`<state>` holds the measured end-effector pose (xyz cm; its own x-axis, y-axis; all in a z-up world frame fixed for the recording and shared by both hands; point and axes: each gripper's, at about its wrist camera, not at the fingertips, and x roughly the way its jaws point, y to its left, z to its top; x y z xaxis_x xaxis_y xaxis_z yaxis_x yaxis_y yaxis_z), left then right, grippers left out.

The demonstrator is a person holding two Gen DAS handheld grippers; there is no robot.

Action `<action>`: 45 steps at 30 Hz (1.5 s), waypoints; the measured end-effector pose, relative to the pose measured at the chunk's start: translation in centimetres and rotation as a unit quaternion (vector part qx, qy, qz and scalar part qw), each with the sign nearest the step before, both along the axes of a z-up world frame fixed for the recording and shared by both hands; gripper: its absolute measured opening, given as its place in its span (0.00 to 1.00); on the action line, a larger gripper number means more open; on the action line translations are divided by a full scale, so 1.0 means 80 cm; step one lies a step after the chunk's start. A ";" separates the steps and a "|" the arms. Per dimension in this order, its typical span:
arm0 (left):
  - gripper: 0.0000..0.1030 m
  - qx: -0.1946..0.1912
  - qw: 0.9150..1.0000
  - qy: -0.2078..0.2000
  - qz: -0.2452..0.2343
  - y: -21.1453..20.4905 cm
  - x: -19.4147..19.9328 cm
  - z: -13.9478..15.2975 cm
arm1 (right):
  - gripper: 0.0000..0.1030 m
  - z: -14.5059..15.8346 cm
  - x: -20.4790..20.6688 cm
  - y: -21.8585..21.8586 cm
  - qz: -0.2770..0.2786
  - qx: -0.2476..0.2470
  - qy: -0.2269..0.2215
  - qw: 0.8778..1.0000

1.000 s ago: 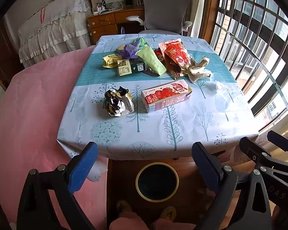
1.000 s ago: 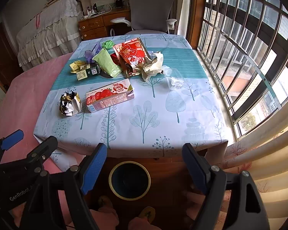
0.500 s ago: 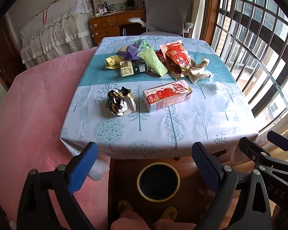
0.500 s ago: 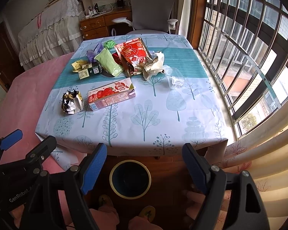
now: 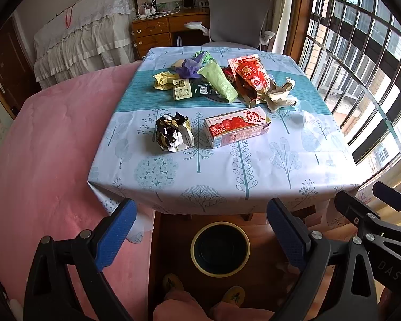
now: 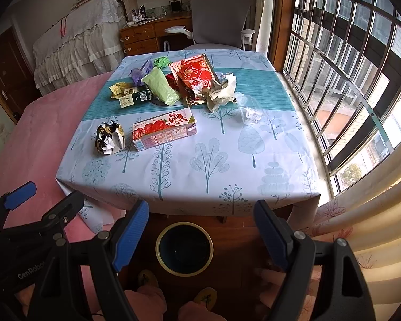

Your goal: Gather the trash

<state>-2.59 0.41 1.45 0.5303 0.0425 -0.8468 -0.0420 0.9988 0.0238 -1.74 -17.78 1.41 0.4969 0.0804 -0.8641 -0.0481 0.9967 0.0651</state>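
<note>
Your left gripper (image 5: pixel 200 230) sits at the bottom of its frame, jaws spread wide and holding nothing; your right gripper (image 6: pixel 200 227) is likewise wide open and empty. Between each pair of fingers, low in the frame, stands the dark bin (image 5: pixel 220 248) on the floor by the table's near edge. The trash lies above it, well apart from both grippers: a crumpled black-and-white wrapper (image 5: pixel 173 133) just beside a strawberry carton (image 5: pixel 236 130) at frame centre, and beyond them a pile with a green packet (image 5: pixel 218 80), a red foil bag (image 5: pixel 250 73) and crumpled beige paper (image 5: pixel 279 95). A clear plastic piece (image 6: pixel 248 108) lies right of centre.
</note>
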 end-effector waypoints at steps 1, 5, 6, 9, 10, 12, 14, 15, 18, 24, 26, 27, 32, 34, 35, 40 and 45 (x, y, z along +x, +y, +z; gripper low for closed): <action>0.94 0.000 1.000 0.001 0.001 0.000 -0.001 0.000 | 0.79 0.000 -0.001 0.000 0.000 0.000 0.001 1.000; 0.94 0.002 1.000 0.002 0.003 -0.004 -0.005 -0.002 | 0.79 -0.001 -0.005 -0.003 0.004 0.001 0.002 1.000; 0.94 0.002 1.000 0.002 0.003 -0.005 -0.006 -0.002 | 0.79 -0.001 -0.005 -0.003 0.004 0.001 0.001 1.000; 0.93 0.001 1.000 0.005 0.002 -0.008 -0.009 -0.003 | 0.79 -0.001 -0.005 -0.003 0.003 0.002 0.003 1.000; 0.93 -0.001 1.000 0.005 0.001 -0.009 -0.010 -0.003 | 0.79 -0.001 -0.006 -0.004 0.003 0.003 0.004 1.000; 0.92 -0.001 1.000 0.005 0.000 -0.011 -0.013 -0.002 | 0.79 -0.002 -0.008 -0.006 0.003 0.005 0.004 1.000; 0.92 0.001 1.000 0.005 0.000 -0.012 -0.016 -0.001 | 0.79 -0.003 -0.012 -0.009 0.004 0.011 0.004 1.000; 0.92 0.002 1.000 0.007 0.000 -0.011 -0.017 -0.002 | 0.79 -0.004 -0.012 -0.009 0.005 0.015 0.006 1.000; 0.92 0.002 1.000 0.014 0.001 -0.006 -0.018 -0.004 | 0.79 -0.008 -0.013 -0.007 0.009 0.025 0.014 1.000; 0.92 -0.005 1.000 0.024 -0.007 0.009 -0.003 -0.010 | 0.79 -0.014 0.005 0.001 0.005 0.044 0.026 0.999; 0.92 -0.001 1.000 0.025 -0.010 0.018 0.007 -0.011 | 0.79 -0.018 0.016 0.007 -0.003 0.046 0.033 0.998; 0.92 0.002 1.000 0.026 -0.010 0.023 0.014 -0.012 | 0.79 -0.021 0.022 0.011 -0.006 0.048 0.036 0.998; 0.92 -0.002 0.999 0.039 -0.008 0.067 0.072 -0.019 | 0.79 -0.026 0.064 0.035 -0.026 0.052 0.046 0.997; 0.92 -0.010 0.999 0.046 -0.007 0.088 0.100 -0.021 | 0.79 -0.027 0.085 0.045 -0.037 0.057 0.051 0.996; 0.92 -0.014 0.999 0.048 -0.008 0.098 0.115 -0.023 | 0.79 -0.029 0.097 0.050 -0.040 0.061 0.055 0.996; 0.92 -0.035 0.995 0.082 -0.034 0.138 0.189 -0.050 | 0.79 -0.061 0.171 0.069 -0.083 0.103 0.100 0.986; 0.92 -0.059 0.986 0.143 -0.057 0.157 0.254 -0.101 | 0.79 -0.121 0.238 0.075 -0.179 0.147 0.161 0.959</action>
<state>17.70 13.00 -6.65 0.2646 -0.1109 -0.9579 0.0614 0.9933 -0.0981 17.28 -11.77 -8.31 0.2485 0.2176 -0.9439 0.3632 0.8824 0.2991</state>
